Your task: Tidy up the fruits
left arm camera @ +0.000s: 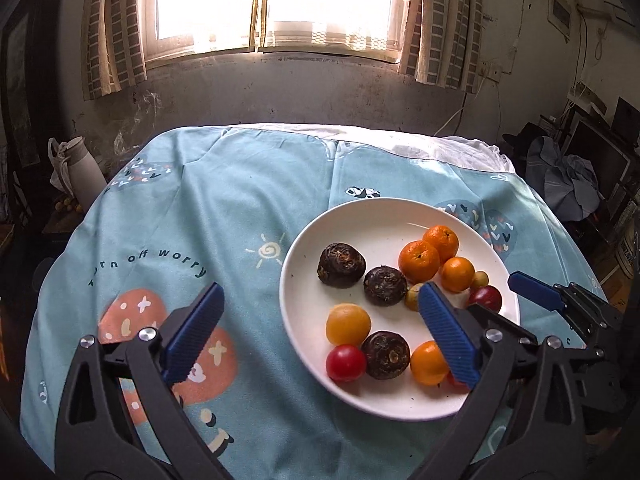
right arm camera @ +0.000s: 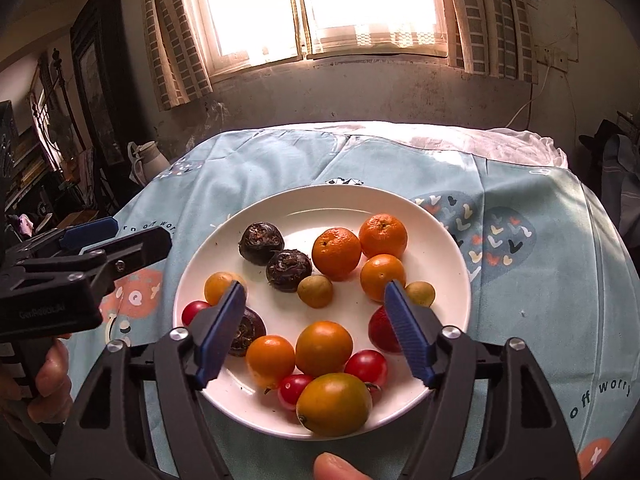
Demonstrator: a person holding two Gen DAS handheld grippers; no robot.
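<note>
Tablecloth (left arm camera: 240,208) pale blue with prints, window (left arm camera: 272,4) bright, wall (left arm camera: 320,88) stained.

table (left arm camera: 440,148) | blue printed cloth (left arm camera: 240,200) | white plate (right arm camera: 328,200) on cloth

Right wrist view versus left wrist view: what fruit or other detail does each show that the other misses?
Only the right wrist view shows the big yellow-green fruit at the plate's near edge and a hand holding the left gripper. Only the left wrist view shows the tablecloth's sun drawing and the right gripper as a side visitor. Both show the white plate with oranges, dark round bulbs and red tomatoes, and both grippers have jaws open, holding nothing.
</note>
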